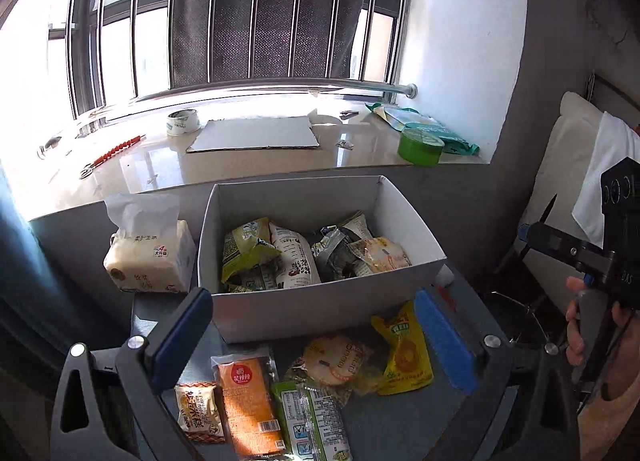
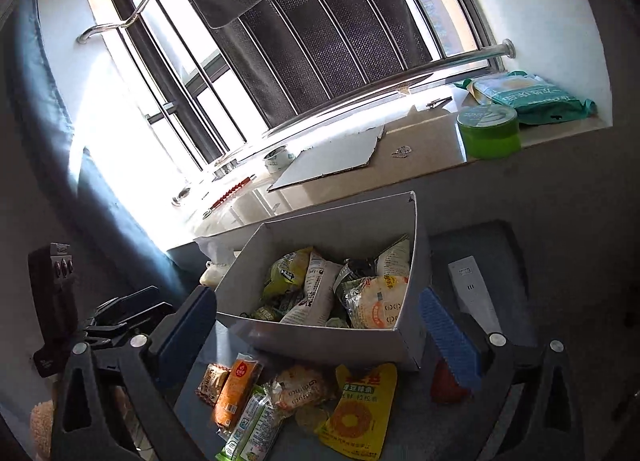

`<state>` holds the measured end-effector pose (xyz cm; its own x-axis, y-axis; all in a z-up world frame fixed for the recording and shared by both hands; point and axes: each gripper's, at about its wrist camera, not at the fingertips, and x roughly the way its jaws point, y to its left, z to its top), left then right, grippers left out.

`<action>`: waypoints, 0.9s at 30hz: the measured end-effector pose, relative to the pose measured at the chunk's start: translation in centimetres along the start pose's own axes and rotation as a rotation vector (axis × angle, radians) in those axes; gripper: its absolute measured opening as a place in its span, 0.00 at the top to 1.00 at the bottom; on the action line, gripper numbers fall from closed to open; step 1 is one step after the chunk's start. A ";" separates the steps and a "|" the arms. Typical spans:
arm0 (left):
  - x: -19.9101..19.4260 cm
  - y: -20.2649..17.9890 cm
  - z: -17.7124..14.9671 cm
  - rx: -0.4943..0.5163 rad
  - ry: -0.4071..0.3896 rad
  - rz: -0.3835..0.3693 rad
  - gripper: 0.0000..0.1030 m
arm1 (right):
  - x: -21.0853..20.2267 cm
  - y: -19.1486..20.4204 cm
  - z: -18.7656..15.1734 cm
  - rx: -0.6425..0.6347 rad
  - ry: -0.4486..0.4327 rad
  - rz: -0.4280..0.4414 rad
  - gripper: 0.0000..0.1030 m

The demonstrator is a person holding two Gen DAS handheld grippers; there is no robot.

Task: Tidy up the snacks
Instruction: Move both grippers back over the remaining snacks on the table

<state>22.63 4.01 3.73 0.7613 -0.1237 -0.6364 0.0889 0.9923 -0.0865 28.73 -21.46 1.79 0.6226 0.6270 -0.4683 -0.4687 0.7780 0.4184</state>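
A white cardboard box point(image 1: 304, 311) on a grey table holds several snack packets point(image 1: 280, 253). In front of it lie loose snacks: an orange packet point(image 1: 250, 401), a small tan packet point(image 1: 198, 409), a green packet point(image 1: 310, 421), a round rice-cracker packet point(image 1: 332, 361) and a yellow pouch point(image 1: 404, 353). My left gripper point(image 1: 316, 345) is open and empty above these snacks. My right gripper point(image 2: 316, 341) is open and empty, over the box's front wall point(image 2: 320, 341) and the loose snacks point(image 2: 360, 409). It also shows in the left wrist view point(image 1: 532, 233) at the right.
A tissue pack point(image 1: 148, 257) stands left of the box. A white remote point(image 2: 474, 293) lies right of the box. The windowsill behind holds a cardboard sheet point(image 1: 256, 135), tape roll point(image 1: 183, 121), green tub point(image 1: 420, 145) and teal bag point(image 2: 528, 95). A bed is at right.
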 end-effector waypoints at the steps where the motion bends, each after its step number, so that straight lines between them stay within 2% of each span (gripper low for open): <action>1: -0.9 -0.6 -0.9 0.012 0.000 0.003 0.00 | -1.0 0.3 -0.8 -0.016 0.003 0.002 0.00; 4: -3.2 -2.0 -4.1 0.021 0.006 -0.028 0.00 | -3.7 1.1 -3.4 -0.036 0.000 0.021 0.00; 8: -5.8 -3.7 -9.5 0.025 -0.011 -0.021 0.00 | -7.0 1.8 -8.6 -0.075 0.000 0.019 0.00; 12: -6.6 -4.6 -14.2 -0.012 0.016 -0.023 0.00 | -8.8 1.9 -14.2 -0.091 0.038 0.018 0.00; 15: -7.1 -4.9 -17.0 -0.049 0.053 -0.046 0.00 | -9.8 1.5 -17.5 -0.049 0.057 0.006 0.00; 18: -8.0 -5.0 -18.8 -0.060 0.067 -0.028 0.00 | -10.1 0.9 -19.7 0.003 0.094 0.000 0.00; 20: -8.7 -4.9 -19.5 -0.069 0.063 -0.027 0.00 | -10.2 0.6 -20.7 -0.008 0.119 -0.001 0.00; 22: -9.3 -4.5 -19.8 -0.089 0.055 -0.020 0.00 | -10.2 0.4 -21.3 -0.017 0.131 -0.032 0.00; 27: -10.6 -3.2 -20.4 -0.154 0.012 -0.013 0.00 | -9.8 0.7 -21.7 -0.021 0.135 -0.026 0.00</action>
<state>1.21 1.98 -4.86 0.7532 -0.1371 -0.6433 -0.0021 0.9775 -0.2107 8.70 -26.19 -10.27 0.5454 0.6052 -0.5799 -0.4671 0.7939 0.3892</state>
